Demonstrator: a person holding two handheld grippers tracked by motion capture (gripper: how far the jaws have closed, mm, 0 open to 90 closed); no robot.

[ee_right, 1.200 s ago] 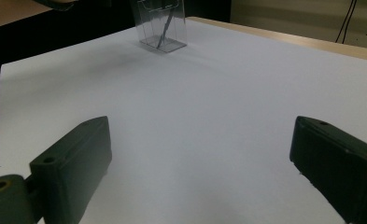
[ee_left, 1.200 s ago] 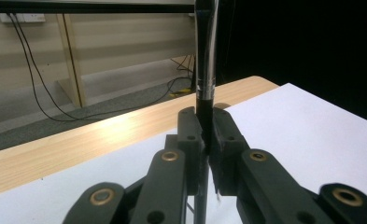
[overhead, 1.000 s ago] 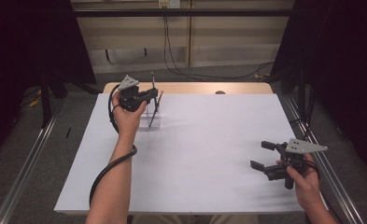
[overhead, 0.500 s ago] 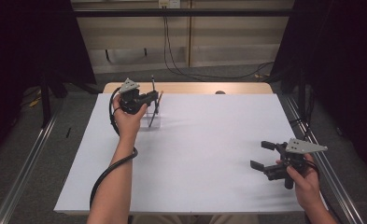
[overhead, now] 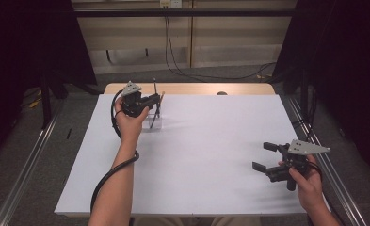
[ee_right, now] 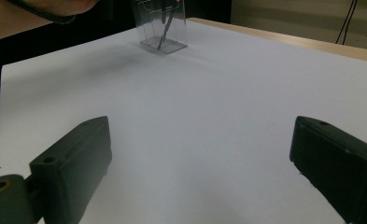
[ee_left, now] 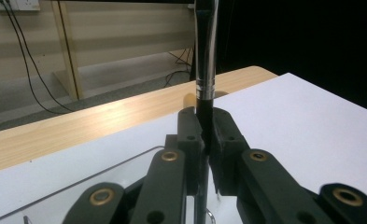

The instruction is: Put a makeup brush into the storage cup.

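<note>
Brushes stand in clear holder on white sheet.

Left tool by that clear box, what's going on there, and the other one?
Left tool shut on black silver-banded brush above clear plastic box. Right tool open, idle. Nothing between.

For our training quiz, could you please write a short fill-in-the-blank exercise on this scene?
1. The left gripper has its jaws closed on a black ____.
2. The right gripper has its jaws ____.
3. The clear holder stands on the ____ table cover.

Missing words: brush; open; white
</note>
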